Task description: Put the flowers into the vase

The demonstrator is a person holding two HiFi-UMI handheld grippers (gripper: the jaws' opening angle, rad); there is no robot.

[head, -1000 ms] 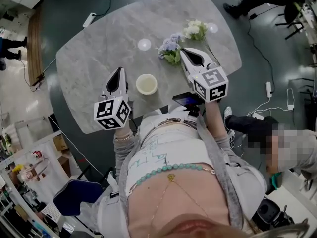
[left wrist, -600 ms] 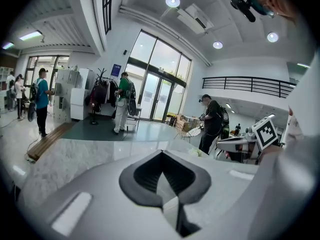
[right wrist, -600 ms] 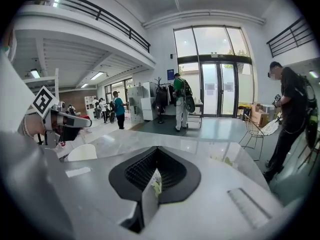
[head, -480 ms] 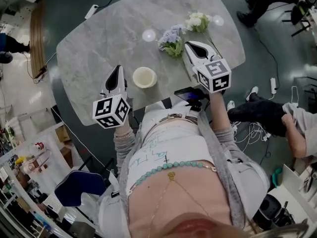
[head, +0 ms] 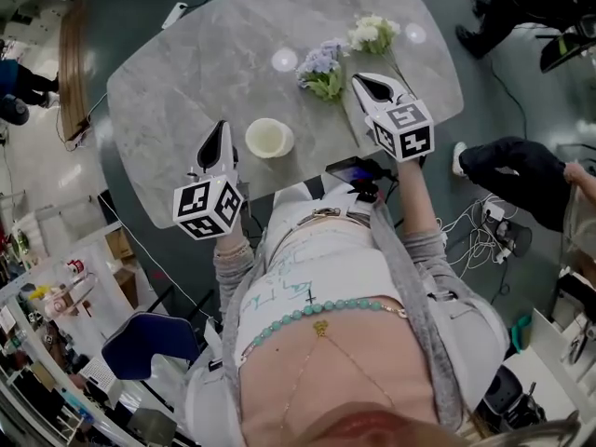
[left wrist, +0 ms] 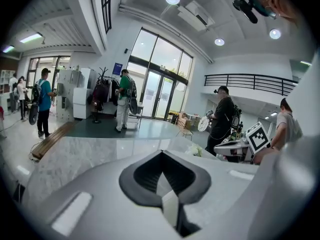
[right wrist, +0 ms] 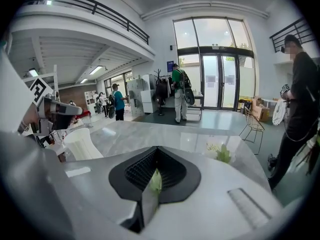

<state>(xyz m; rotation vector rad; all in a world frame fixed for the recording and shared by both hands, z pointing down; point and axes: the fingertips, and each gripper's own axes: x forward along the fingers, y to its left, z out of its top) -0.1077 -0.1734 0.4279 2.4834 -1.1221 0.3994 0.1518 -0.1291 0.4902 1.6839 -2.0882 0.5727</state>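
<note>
Left gripper (left wrist: 161, 156) jaws together, nothing in them. Right gripper (right wrist: 156, 154) jaws together too, pale green sliver (right wrist: 154, 181) in the seam, pinched or just seen through, can't tell. Purple flowers (head: 322, 68) and white flowers (head: 372, 33) both lie on worktop (head: 186, 73), vase (head: 269, 138) looks empty, so nothing placed yet by my read. Only head view shows the purple bunch; right gripper view gets just white ones and vase

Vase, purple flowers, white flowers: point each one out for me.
vase (head: 269, 139), head view, its open mouth.
purple flowers (head: 320, 63), head view, the blossoms.
white flowers (head: 372, 33), head view, the blossoms.
</note>
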